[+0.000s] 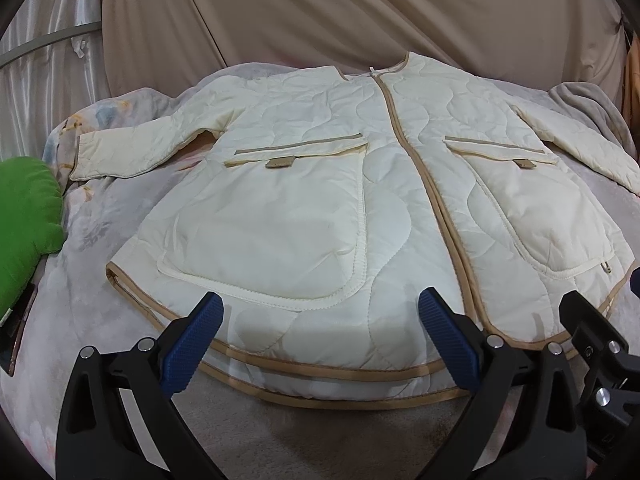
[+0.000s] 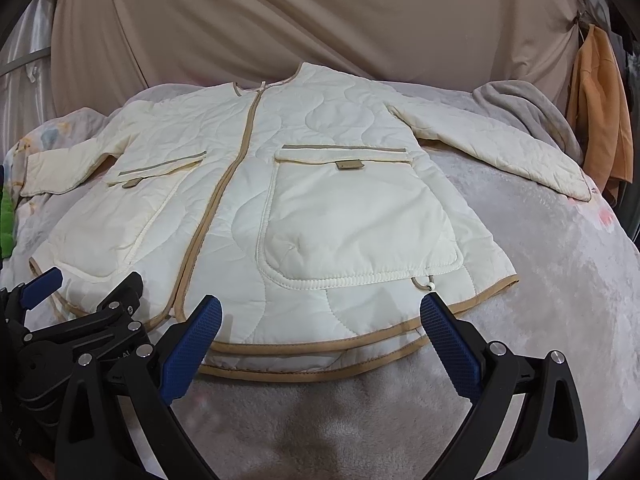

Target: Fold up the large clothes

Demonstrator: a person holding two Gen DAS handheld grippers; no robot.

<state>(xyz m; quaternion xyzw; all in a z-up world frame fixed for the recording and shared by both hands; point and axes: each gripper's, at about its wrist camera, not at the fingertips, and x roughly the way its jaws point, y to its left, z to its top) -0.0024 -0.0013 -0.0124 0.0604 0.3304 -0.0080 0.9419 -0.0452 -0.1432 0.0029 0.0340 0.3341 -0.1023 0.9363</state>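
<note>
A cream quilted jacket (image 1: 320,184) with tan trim lies flat and front-up on the bed, zipped, both sleeves spread sideways, hem toward me. The left gripper (image 1: 320,312) hangs open just above the hem, left of the zip, with nothing between its blue pads. In the right wrist view the same jacket (image 2: 280,200) fills the middle, and the right gripper (image 2: 320,312) is open over the hem below the right pocket, holding nothing. The left gripper (image 2: 44,280) also shows at that view's lower left edge.
The bed is covered by a grey-pink fleece blanket (image 2: 540,280). A green pillow (image 1: 24,220) and a dark flat object sit at the left edge. A crumpled grey blanket (image 2: 520,112) and hanging orange cloth (image 2: 600,120) are at far right; beige curtains (image 1: 320,12) hang behind.
</note>
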